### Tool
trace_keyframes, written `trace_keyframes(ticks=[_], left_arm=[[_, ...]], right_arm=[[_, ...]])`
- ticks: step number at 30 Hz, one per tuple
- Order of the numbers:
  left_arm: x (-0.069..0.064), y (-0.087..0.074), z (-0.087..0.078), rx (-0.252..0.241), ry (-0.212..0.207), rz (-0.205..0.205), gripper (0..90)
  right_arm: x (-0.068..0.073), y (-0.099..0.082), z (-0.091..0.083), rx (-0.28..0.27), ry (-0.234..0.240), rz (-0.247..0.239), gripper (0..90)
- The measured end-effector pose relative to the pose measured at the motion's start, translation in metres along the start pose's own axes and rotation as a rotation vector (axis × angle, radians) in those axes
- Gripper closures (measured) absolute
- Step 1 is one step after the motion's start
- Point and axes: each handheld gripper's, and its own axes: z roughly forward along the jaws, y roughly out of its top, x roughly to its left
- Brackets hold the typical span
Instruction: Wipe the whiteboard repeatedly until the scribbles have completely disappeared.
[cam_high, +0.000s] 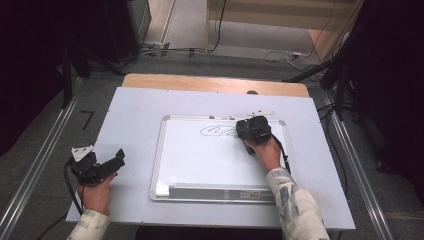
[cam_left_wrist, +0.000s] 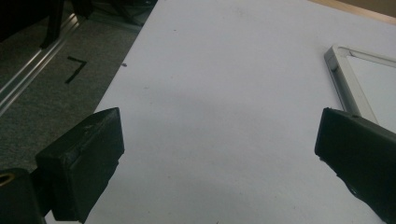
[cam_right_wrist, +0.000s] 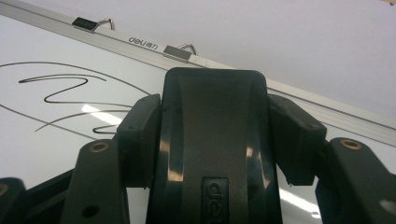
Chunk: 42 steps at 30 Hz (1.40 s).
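A small whiteboard (cam_high: 200, 160) with a silver frame lies flat in the middle of the table, with a black scribble (cam_high: 216, 131) near its top edge. My right gripper (cam_high: 249, 128) is shut on a black board eraser (cam_right_wrist: 215, 140), which rests on the board just right of the scribble (cam_right_wrist: 70, 93). Both pads press the eraser's sides in the right gripper view. My left gripper (cam_high: 119, 157) is held near the table's left front, well left of the board, jaws wide apart with nothing between them (cam_left_wrist: 219, 154).
The pale table top (cam_high: 135, 115) has a wooden strip along its far edge. Two metal hanger clips (cam_right_wrist: 93, 22) sit on the board's top frame. Aluminium rails (cam_high: 35, 170) flank the table, and cables lie on the floor beyond.
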Motion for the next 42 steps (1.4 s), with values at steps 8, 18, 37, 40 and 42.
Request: trace_keyframes(ticks=[8, 18, 37, 40, 42], left_arm=[[-0.003, 0.0, 0.0, -0.001, -0.002, 0.007, 1.4], [-0.003, 0.0, 0.001, -0.001, -0.003, 0.009, 1.4], [-0.003, 0.0, 0.001, 0.002, -0.007, 0.012, 1.4], [-0.003, 0.0, 0.001, 0.002, -0.006, 0.013, 1.3], [-0.003, 0.0, 0.001, 0.002, -0.006, 0.012, 1.4]], right_arm=[[0.008, 0.001, 0.003, -0.015, 0.029, -0.03, 38.5], [0.017, 0.004, 0.006, -0.016, 0.046, -0.045, 38.6], [0.047, 0.016, 0.016, -0.008, 0.083, -0.092, 38.7], [0.05, 0.017, 0.018, -0.007, 0.089, -0.098, 38.7], [0.052, 0.018, 0.018, -0.006, 0.09, -0.102, 38.7]])
